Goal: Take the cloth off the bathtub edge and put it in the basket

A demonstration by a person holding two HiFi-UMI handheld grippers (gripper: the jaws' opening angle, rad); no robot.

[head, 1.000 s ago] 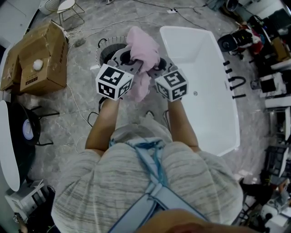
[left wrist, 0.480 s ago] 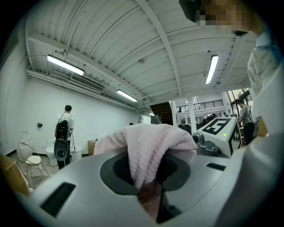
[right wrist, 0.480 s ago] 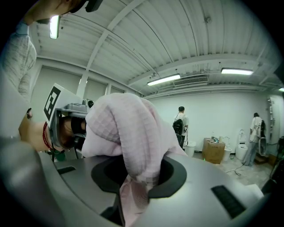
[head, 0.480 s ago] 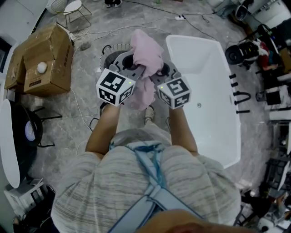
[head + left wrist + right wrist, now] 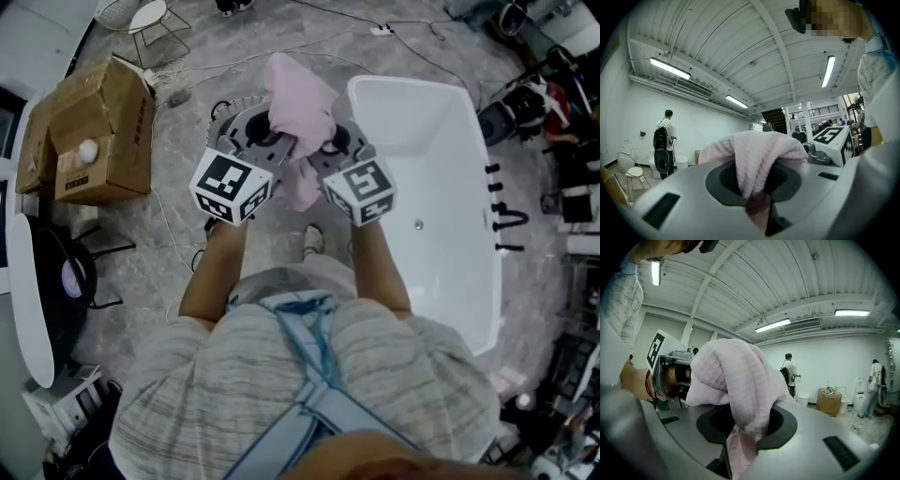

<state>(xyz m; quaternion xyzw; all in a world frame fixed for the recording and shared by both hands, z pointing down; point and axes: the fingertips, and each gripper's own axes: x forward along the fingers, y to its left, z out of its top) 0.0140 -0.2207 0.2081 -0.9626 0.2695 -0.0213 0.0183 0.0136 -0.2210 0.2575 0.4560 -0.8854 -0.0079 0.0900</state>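
two grippers held one pink cloth (image 5: 300,105) between them, side by side. your left gripper (image 5: 269,141) had its jaws closed on a fold of the cloth, and your right gripper (image 5: 328,142) pinched another fold in the same way. the cloth bunched in a hump over both sets of jaws, with a tail hanging below. it was clear of the bathtub (image 5: 441,173), up in the air just beside the tub's long left rim in the head view, not touching it. the basket (image 5: 221,112) stood on the floor on that same side of the bathtub, near its far corner, partly hidden under the grippers and the cloth. a cardboard box (image 5: 98,131) sat well apart from the bathtub, beyond the basket.
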